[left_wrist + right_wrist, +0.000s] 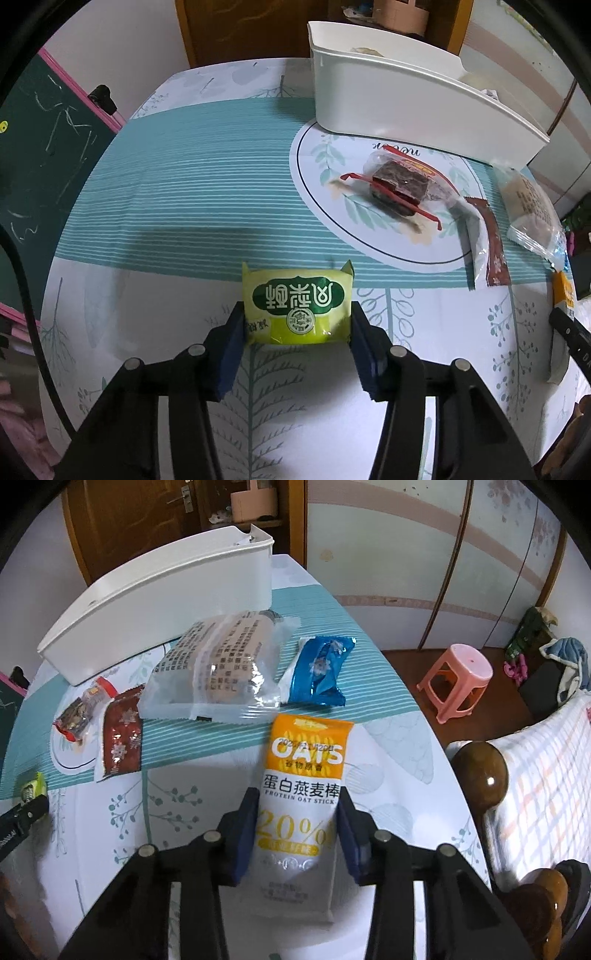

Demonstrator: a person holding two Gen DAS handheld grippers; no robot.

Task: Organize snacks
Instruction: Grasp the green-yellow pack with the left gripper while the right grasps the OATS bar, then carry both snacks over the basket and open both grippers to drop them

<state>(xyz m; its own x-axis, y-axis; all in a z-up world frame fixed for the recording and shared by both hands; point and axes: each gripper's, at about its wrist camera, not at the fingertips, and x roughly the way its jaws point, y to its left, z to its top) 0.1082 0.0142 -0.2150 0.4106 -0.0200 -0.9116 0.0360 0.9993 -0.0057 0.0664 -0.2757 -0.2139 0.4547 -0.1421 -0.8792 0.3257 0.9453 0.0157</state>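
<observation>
- Jaws of the left gripper (297, 325) are closed on a green snack packet (297, 304), with one blue pad pressing each of its short sides; the packet lies flat on the table (166, 192) near the front edge.
- Jaws of the right gripper (297, 819) clamp an orange-and-white oat bar (304, 794) across its middle, with its orange end pointing away from the camera and its white end running back between the fingers.
- Beyond the green packet, a white bin (406, 92) stands at the far side of the table; pale wrapped items show above its rim, too unclear to name.
- In front of the bin, on a round printed patch of the tablecloth, sits a dark brown cake in clear wrap with red trim (400, 181).
- Just right of it lies a brown sachet (491, 247), partly over a clear strip of wrapper.
- A large clear bag with printed text (218, 664) lies in front of the bin, close to the brown sachet on one side.
- A blue foil packet (317, 672) touches the clear bag's other side, near the table's right edge.
- Off the table, a pink stool (458, 679) stands on the wooden floor, and a checked blanket (546, 775) covers a bed with round wooden posts.
</observation>
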